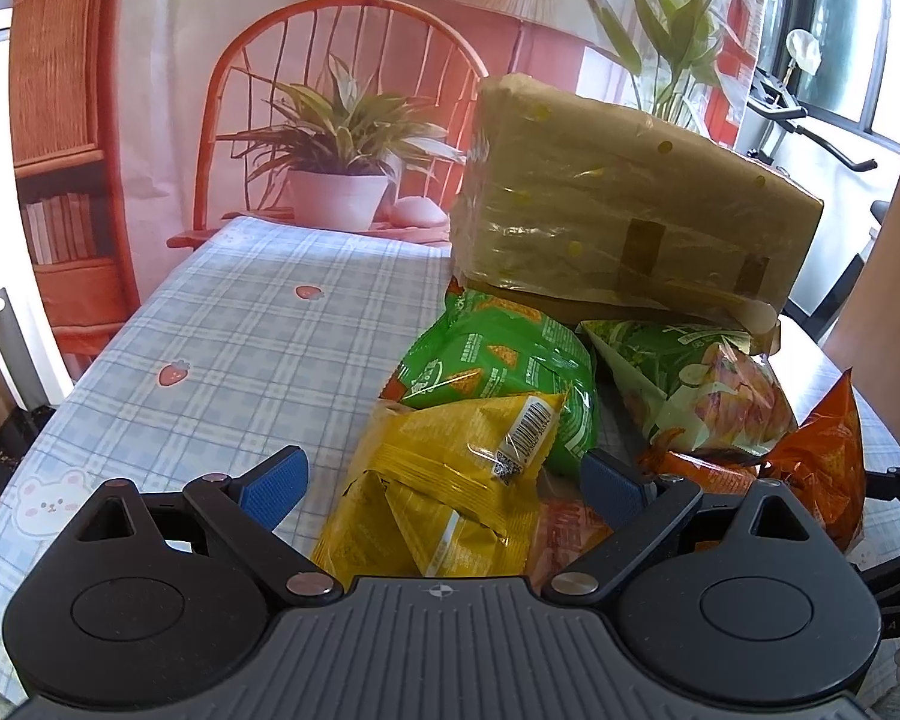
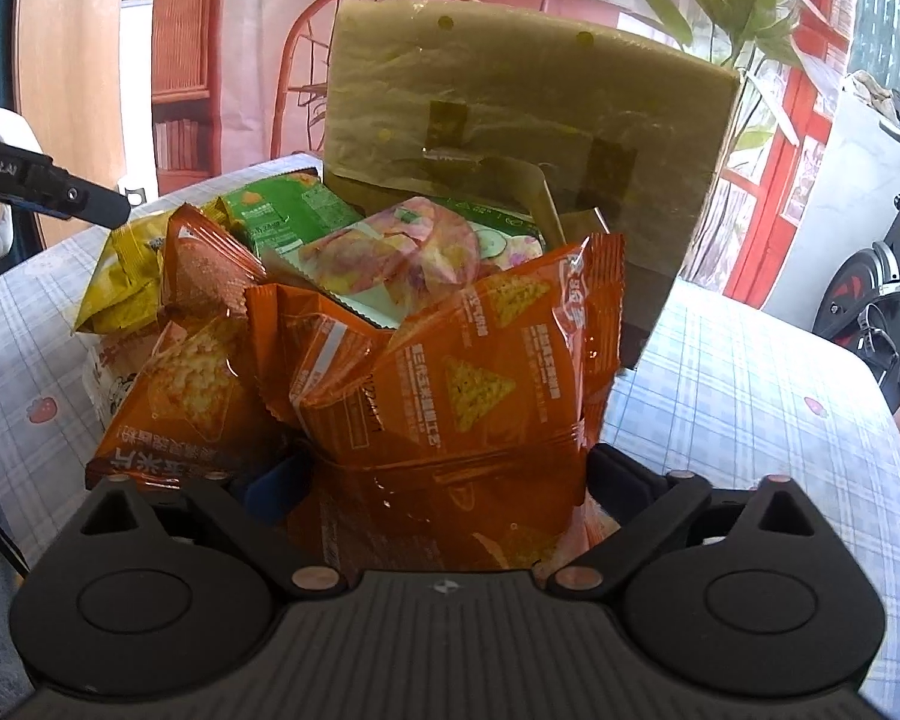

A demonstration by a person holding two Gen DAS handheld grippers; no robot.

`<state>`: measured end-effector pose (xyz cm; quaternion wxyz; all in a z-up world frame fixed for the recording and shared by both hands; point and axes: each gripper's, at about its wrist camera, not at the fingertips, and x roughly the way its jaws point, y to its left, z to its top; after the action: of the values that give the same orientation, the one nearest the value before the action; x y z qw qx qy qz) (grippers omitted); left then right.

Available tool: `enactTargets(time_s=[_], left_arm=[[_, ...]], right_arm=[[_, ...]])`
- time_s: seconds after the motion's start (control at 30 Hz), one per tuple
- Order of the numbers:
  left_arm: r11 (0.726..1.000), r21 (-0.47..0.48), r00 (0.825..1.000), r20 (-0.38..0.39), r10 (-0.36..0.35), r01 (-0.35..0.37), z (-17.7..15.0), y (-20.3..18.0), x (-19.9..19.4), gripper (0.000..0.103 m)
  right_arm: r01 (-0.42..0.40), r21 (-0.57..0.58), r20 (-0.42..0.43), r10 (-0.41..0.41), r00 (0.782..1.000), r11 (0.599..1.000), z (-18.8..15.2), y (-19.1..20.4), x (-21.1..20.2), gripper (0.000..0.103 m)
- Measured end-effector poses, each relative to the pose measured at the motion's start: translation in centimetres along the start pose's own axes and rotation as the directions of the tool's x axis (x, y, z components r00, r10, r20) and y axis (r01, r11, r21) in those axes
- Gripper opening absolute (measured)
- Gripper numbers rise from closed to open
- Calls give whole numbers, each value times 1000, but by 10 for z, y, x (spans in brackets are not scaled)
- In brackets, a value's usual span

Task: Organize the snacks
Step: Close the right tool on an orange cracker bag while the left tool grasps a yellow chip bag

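The orange chip bag (image 2: 450, 396) stands right between my right tongs (image 2: 444, 474) — wide open, maybe just touching it. My left tongs (image 1: 444, 480) are wide open too, empty — the yellow bag (image 1: 450, 480) lies straight ahead.

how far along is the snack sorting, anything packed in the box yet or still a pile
Mostly still a pile. Done: nothing clearly packed; the tape-wrapped cardboard box stands behind the heap. In hand: the right gripper has its jaws wide around an orange chip bag, grip unclear; the left gripper is open at a yellow packet. Left: the green bags and the other orange packets.
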<state>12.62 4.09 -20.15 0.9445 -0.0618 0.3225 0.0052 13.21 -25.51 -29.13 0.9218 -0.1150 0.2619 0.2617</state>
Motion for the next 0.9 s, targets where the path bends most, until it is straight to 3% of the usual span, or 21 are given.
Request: enactTargets(time_s=[0.13,0.33,0.43,0.57,0.67,0.73,0.8,0.9], left_arm=[[1000,9,1000,-12,-19,19,4,7,10,98],[998,12,998,-44,-53,54,12,18,32,98],[993,-15,991,-71,-115,114,9,22,40,98],[981,19,981,-27,-191,192,1,18,36,98],[980,77,982,-51,-180,183,-5,10,40,98],[986,103,990,-71,-123,130,-8,6,48,98],[990,92,992,-75,-104,111,-9,8,52,99],[990,38,988,-80,-131,135,-9,18,57,98]], right_arm=[[-5,8,5,5,1000,1000,0,0,-3,87],[-8,38,9,8,1000,999,0,-1,-5,86],[-11,44,9,10,1000,999,0,-1,-5,86],[-17,55,9,16,1000,998,1,-3,-5,86],[-17,57,5,17,1000,998,2,-3,-4,86],[-17,58,4,16,1000,998,3,-3,-4,86],[-16,60,3,16,1000,998,3,-3,-4,86],[-18,69,5,17,1000,997,3,-3,-5,86]])
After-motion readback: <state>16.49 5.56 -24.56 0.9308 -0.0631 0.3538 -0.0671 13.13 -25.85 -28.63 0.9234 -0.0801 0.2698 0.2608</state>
